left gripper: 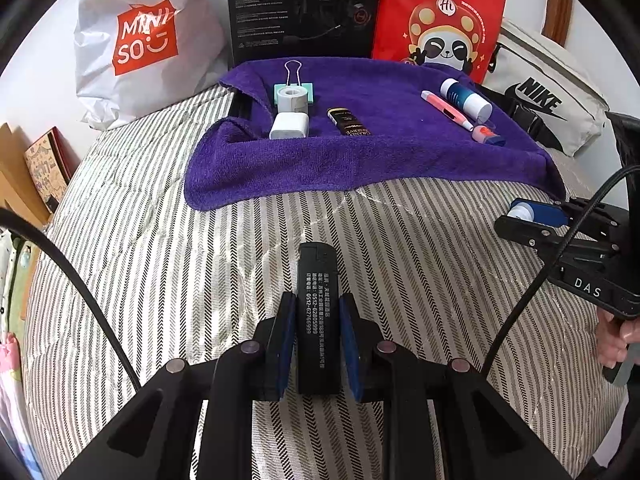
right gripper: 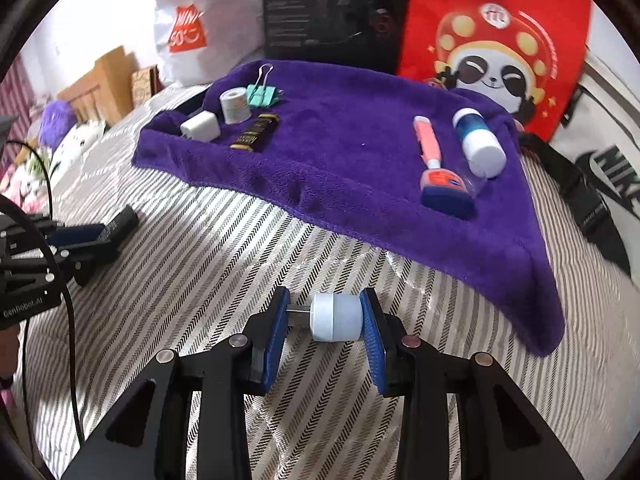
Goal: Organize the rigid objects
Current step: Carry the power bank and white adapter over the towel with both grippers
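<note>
My left gripper [left gripper: 318, 316] is shut on a black lighter [left gripper: 318, 312] with white print, held above the striped bed cover. My right gripper [right gripper: 325, 316] is shut on a small white cylinder [right gripper: 335, 317] with a metal tip, held crosswise between the blue pads. A purple towel [left gripper: 360, 152] lies ahead. On its left side sit a white charger [left gripper: 290, 126], a roll of tape [left gripper: 294, 98], a green binder clip [left gripper: 294, 80] and a dark bar [left gripper: 349, 121]. On its right side lie a pink pen [left gripper: 446, 110], a blue-and-white bottle [left gripper: 466, 98] and a small tube [left gripper: 486, 135].
Behind the towel stand a white Miniso bag [left gripper: 140, 44], a black box [left gripper: 304, 8] and a red panda bag [left gripper: 440, 16]. A white Nike bag [left gripper: 544, 100] lies at the right. Brown boxes [left gripper: 24, 172] stand at the bed's left edge.
</note>
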Motion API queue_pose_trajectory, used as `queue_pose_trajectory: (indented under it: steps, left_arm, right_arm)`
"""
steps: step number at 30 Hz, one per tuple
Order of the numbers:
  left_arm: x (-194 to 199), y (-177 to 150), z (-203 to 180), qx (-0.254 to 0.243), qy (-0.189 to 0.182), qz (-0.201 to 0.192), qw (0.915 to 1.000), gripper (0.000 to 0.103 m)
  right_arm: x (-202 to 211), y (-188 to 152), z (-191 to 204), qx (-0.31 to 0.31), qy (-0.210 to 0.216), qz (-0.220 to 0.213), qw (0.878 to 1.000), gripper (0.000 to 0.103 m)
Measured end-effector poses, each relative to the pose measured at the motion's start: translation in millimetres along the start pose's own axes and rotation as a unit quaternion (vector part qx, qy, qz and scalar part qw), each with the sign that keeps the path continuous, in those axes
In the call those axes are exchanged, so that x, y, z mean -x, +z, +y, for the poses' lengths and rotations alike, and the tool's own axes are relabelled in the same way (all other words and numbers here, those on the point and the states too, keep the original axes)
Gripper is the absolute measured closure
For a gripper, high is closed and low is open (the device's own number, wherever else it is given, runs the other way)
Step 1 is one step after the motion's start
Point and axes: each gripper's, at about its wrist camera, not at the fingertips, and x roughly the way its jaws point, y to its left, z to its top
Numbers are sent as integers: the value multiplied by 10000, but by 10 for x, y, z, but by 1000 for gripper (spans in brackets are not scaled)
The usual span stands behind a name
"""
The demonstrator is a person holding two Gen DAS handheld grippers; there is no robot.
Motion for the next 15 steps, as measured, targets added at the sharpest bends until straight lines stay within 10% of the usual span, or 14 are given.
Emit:
queue_pose_trajectory:
  steps: [15]
  left_arm:
    - [36,-107,-34,-1,68,-447,9990,82]
  right_arm:
    - [12,-69,24,25,-89,-210,9997,67]
